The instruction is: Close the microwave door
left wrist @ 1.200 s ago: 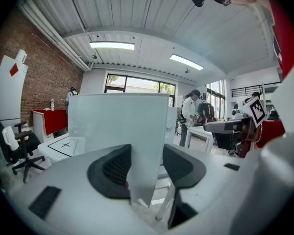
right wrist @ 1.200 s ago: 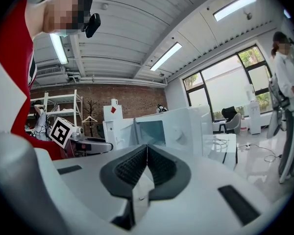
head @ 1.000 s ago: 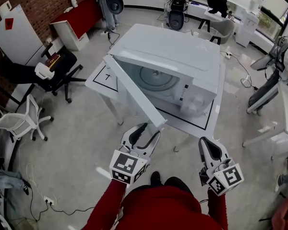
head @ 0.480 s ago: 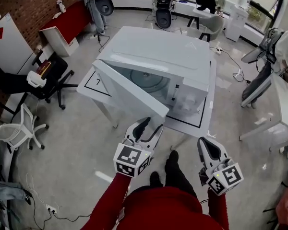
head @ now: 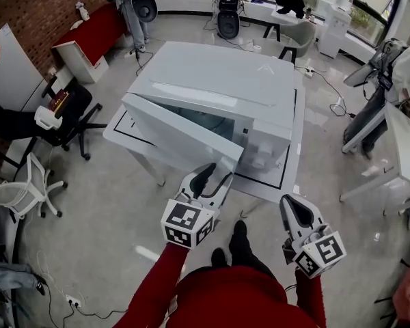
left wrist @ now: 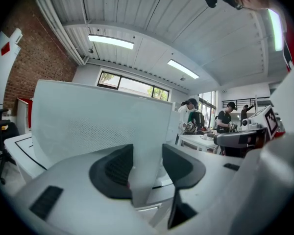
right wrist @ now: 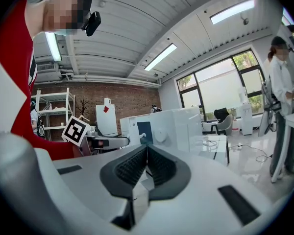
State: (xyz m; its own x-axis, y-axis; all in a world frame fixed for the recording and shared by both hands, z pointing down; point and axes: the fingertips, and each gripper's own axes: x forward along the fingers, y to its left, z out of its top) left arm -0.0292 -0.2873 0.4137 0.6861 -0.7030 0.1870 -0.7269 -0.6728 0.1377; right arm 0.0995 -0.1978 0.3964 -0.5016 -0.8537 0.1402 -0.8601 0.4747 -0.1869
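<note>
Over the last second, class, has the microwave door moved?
Yes. The microwave door has swung inward toward the control panel, narrowing the opening.

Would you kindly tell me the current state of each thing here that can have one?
White box-shaped microwave oven: upright, cavity partly exposed.
White microwave door: partly open, swung out towards the person.
Left gripper: jaws closed on the door's free edge.
Right gripper: jaws together, empty, clear of the microwave.
</note>
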